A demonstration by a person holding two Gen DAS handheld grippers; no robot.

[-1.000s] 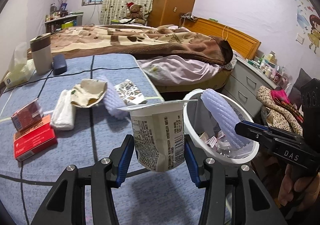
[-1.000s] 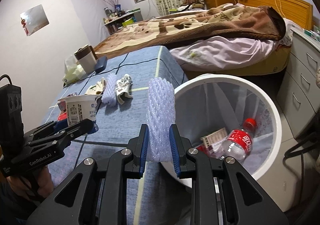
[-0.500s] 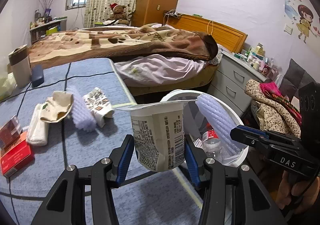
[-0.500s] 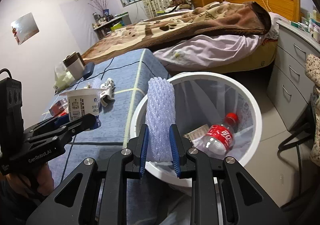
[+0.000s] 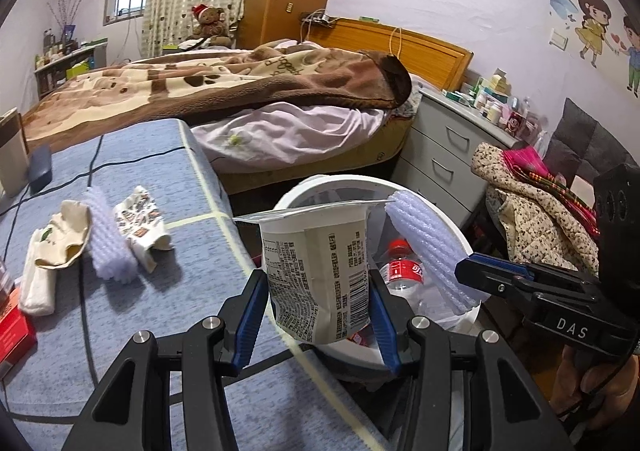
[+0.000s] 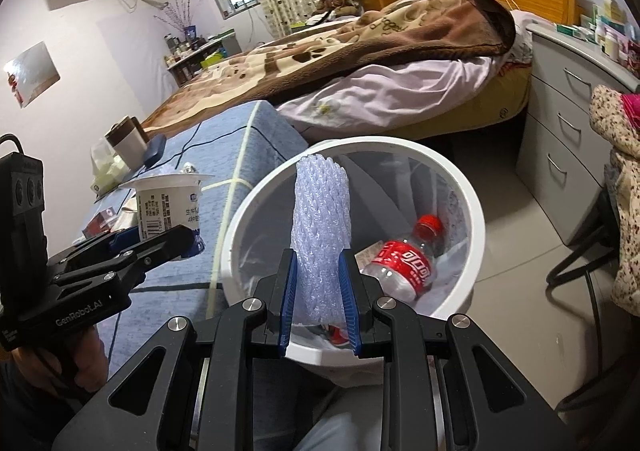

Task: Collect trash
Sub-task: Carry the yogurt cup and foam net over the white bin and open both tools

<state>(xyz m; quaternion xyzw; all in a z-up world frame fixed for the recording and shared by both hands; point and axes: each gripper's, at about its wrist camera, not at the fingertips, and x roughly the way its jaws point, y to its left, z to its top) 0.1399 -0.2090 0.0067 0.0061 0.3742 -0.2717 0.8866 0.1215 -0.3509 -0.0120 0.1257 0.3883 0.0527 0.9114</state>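
The left gripper [image 5: 318,315] clenches a crumpled yogurt cup [image 5: 318,271] between its jaws, at the counter [image 5: 168,291] edge beside the trash bin [image 6: 474,211] rim. The right gripper [image 6: 320,291] grips a foam net sleeve [image 6: 321,235] upright between its jaws, above the bin's open mouth, a plastic bottle [image 6: 404,263] lying below.

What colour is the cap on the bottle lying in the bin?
Red, matching its label. The bottle inside the white bin shows best in the right wrist view.
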